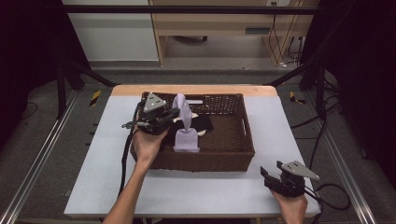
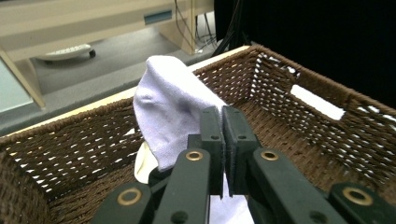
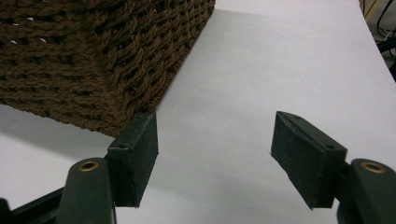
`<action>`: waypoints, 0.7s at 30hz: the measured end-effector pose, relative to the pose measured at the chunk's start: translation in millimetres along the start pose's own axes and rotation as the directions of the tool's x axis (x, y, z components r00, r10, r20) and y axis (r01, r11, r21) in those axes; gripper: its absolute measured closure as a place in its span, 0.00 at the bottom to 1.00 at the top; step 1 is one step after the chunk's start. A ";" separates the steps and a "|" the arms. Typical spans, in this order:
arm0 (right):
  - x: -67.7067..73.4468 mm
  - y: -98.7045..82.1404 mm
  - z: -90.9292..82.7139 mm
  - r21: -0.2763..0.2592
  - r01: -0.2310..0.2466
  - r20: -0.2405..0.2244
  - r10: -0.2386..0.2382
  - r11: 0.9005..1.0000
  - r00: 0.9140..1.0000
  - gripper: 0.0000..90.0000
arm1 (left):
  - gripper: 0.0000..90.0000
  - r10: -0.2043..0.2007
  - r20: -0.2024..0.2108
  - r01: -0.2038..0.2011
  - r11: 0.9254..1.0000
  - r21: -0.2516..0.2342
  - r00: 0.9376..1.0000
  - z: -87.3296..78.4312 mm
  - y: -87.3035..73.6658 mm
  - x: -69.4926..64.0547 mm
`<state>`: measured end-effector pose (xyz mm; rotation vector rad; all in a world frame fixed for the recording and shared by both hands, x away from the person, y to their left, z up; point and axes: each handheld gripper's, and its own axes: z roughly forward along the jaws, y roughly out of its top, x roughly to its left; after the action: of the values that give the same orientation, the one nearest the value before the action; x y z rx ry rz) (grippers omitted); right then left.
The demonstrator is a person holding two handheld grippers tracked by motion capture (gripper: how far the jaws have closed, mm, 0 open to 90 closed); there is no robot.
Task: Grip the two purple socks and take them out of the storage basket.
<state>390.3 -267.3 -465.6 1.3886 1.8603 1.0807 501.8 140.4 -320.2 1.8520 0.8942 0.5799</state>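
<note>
A pale lilac sock (image 1: 185, 128) hangs over the brown wicker basket (image 1: 233, 156), its upper end pinched in my left gripper (image 1: 173, 113), which is shut on it above the basket's left half. In the left gripper view the sock (image 2: 170, 112) bulges up to the left of the closed jaws of my left gripper (image 2: 222, 116), with the basket's woven wall (image 2: 303, 121) behind. Dark and cream clothes (image 1: 201, 125) lie on the basket floor under the sock. My right gripper (image 1: 272, 171) rests open near the table's front right, and its open jaws of the right gripper (image 3: 215, 140) stand just off the basket's corner (image 3: 102, 70).
The basket sits on a white table top (image 1: 196, 191) with a wooden strip at the far edge. Black frame rails (image 1: 42, 154) run along both sides. Cables (image 1: 334, 196) trail off the table's right side. A wooden cabinet (image 1: 224, 28) stands beyond the table.
</note>
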 end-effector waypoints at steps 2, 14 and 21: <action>0.0 -0.1 0.3 0.001 -0.001 0.000 0.001 1.000 1.000 0.35 | 0.97 0.002 0.006 -0.001 1.000 -0.030 1.000 -11.4 -4.0 -1.5; 0.1 -0.6 0.1 0.004 0.003 0.001 -0.003 1.000 1.000 0.36 | 0.96 0.046 0.019 -0.044 0.992 -0.115 0.999 -51.5 -14.0 -18.9; -0.2 -0.6 0.1 0.004 0.004 0.002 -0.004 1.000 1.000 0.36 | 0.96 0.060 0.038 -0.053 0.987 -0.150 0.998 -71.9 -20.1 -28.4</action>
<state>390.2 -267.5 -466.2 1.3877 1.8640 1.0736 426.3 163.4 -308.3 1.7529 0.7523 0.6237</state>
